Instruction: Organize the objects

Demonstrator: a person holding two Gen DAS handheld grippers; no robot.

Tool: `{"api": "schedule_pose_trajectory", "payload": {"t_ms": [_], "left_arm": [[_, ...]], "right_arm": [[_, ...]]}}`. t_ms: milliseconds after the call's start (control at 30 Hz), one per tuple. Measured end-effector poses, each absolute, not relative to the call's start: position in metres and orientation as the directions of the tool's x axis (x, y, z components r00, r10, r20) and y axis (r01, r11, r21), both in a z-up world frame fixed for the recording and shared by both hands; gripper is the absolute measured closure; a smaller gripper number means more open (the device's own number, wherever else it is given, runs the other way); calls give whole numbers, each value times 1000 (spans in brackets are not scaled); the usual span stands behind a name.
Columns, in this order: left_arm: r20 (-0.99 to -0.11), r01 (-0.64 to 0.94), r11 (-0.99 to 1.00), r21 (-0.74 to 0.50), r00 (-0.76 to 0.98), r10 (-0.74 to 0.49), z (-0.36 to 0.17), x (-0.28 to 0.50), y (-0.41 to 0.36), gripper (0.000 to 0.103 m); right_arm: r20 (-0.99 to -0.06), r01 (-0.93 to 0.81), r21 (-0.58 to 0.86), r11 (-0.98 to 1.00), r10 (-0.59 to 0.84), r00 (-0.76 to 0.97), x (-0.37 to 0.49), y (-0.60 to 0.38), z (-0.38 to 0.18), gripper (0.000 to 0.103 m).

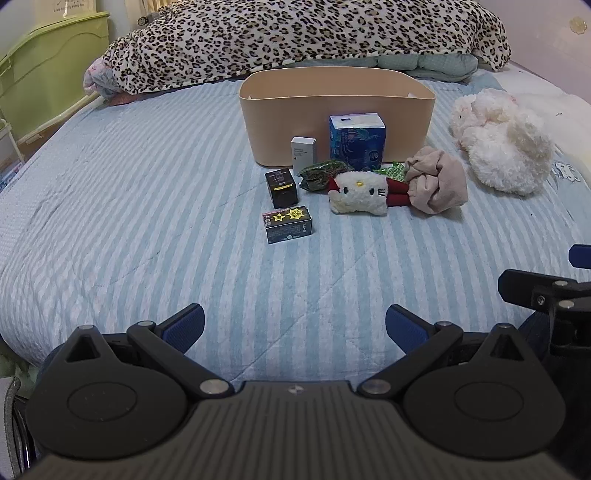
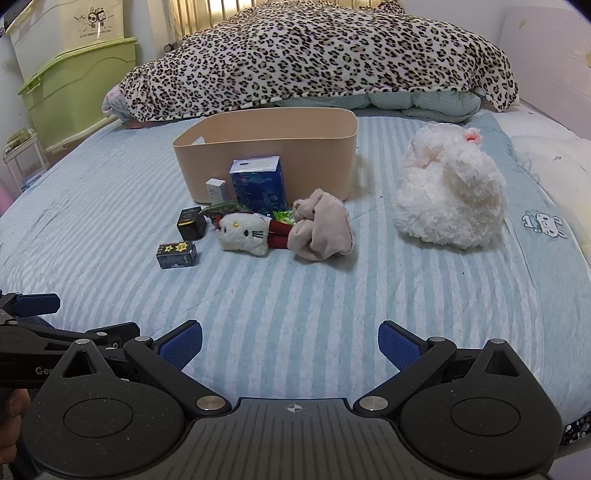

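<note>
A beige bin [image 1: 336, 94] [image 2: 266, 129] stands on the striped bed. In front of it lie a blue tissue pack [image 1: 356, 142] [image 2: 258, 182], a small white box [image 1: 303, 149] [image 2: 215, 189], a black box [image 1: 281, 186] [image 2: 191, 222], a dark starred box [image 1: 289, 223] [image 2: 176, 254], a green packet [image 1: 321, 173], a Hello Kitty plush [image 1: 360, 192] [image 2: 245, 232] and a beige cloth [image 1: 436, 181] [image 2: 323, 225]. My left gripper [image 1: 294, 326] and right gripper [image 2: 290, 341] are open, empty, well short of the objects.
A large white fluffy plush [image 1: 502, 140] [image 2: 450, 188] lies to the right. A leopard-print blanket [image 1: 303, 33] [image 2: 321, 55] is heaped behind the bin. Green storage boxes [image 1: 48, 70] [image 2: 77, 85] stand left of the bed.
</note>
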State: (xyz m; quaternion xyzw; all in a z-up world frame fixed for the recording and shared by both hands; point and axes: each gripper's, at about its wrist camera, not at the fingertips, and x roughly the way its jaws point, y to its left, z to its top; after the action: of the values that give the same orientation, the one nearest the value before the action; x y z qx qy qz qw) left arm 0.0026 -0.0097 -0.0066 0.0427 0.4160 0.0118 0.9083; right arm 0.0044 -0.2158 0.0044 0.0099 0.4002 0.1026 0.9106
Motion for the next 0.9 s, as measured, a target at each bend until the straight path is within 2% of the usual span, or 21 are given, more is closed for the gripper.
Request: {"api": "schedule_pose_trajectory", "payload": {"t_ms": [900], "left_arm": [[-765, 15, 994, 108, 640, 74, -13, 11, -15, 0]], "right_arm": [[-732, -165, 106, 981, 189, 654, 10, -220, 0, 0]]}}
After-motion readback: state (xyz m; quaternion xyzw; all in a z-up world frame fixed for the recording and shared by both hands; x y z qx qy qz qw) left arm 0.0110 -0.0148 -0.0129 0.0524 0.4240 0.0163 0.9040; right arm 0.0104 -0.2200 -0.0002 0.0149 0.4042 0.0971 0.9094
